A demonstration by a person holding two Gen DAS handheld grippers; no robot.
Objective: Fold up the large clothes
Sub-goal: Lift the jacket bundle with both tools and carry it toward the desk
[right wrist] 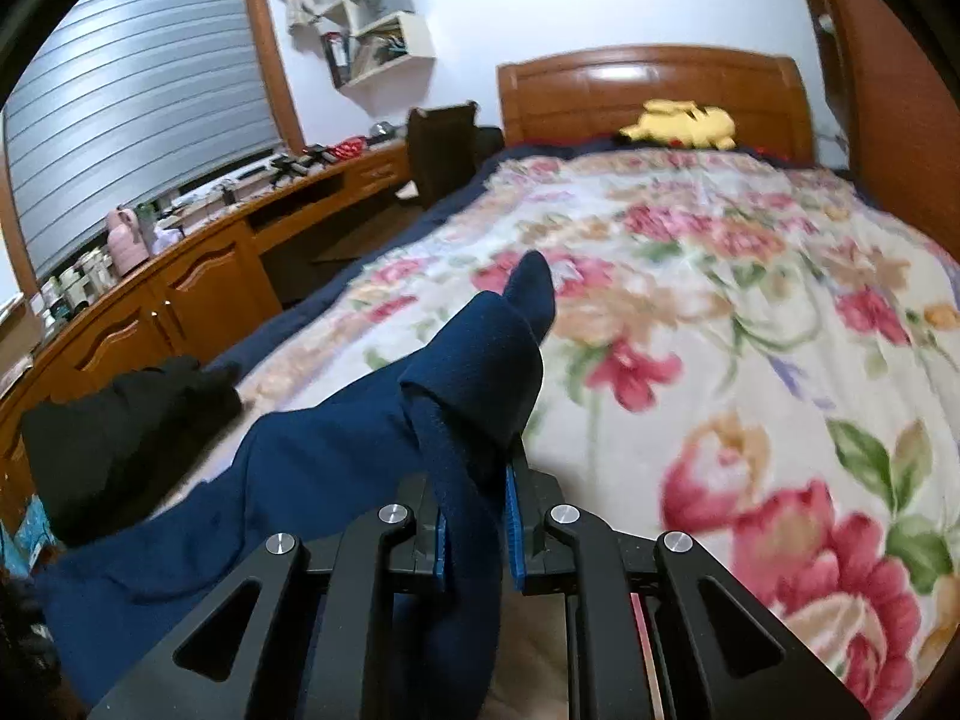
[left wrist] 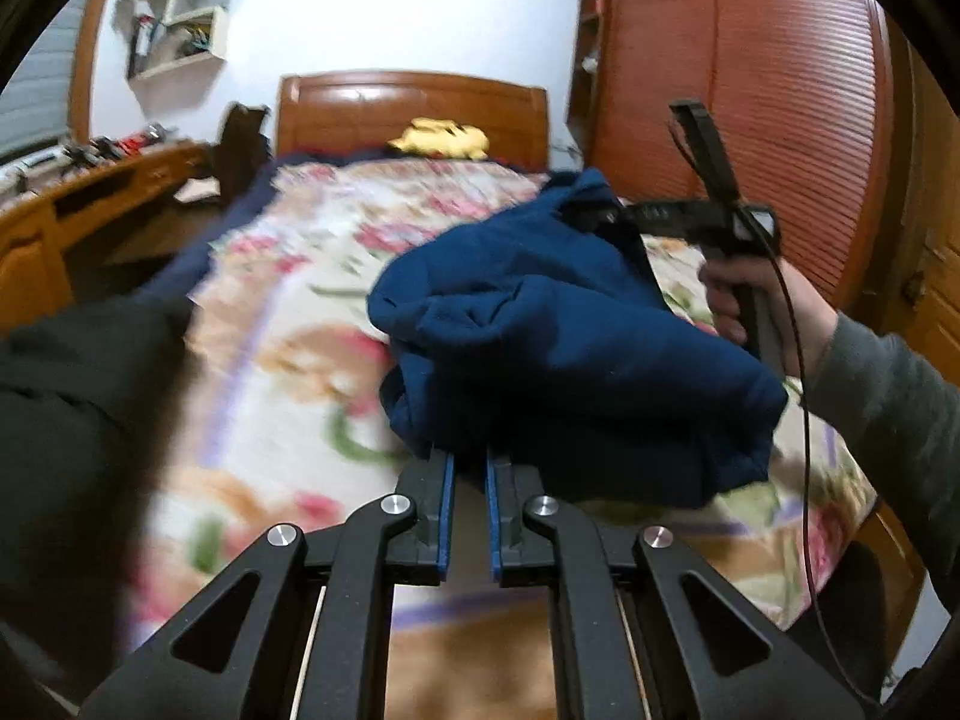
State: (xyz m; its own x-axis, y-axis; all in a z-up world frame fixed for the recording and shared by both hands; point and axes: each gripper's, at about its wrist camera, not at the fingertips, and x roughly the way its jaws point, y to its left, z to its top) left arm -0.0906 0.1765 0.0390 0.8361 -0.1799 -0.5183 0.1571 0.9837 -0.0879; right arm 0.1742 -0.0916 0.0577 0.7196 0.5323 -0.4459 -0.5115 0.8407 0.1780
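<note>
A navy blue garment (left wrist: 558, 348) hangs bunched above the floral bedspread (left wrist: 288, 312). My left gripper (left wrist: 471, 462) is shut on its near lower edge, fingertips buried in the cloth. In the left wrist view, my right gripper (left wrist: 591, 217) is held by a hand at the right and pinches the garment's far upper corner. In the right wrist view, my right gripper (right wrist: 477, 480) is shut on a fold of the navy garment (right wrist: 336, 456), which drapes down to the left over the bedspread (right wrist: 720, 312).
A black garment (right wrist: 126, 432) lies at the bed's left edge, also seen in the left wrist view (left wrist: 78, 420). A yellow plush toy (right wrist: 681, 123) sits by the wooden headboard (right wrist: 648, 84). A wooden desk (right wrist: 180, 294) runs along the left; a wooden wardrobe (left wrist: 780, 90) stands right.
</note>
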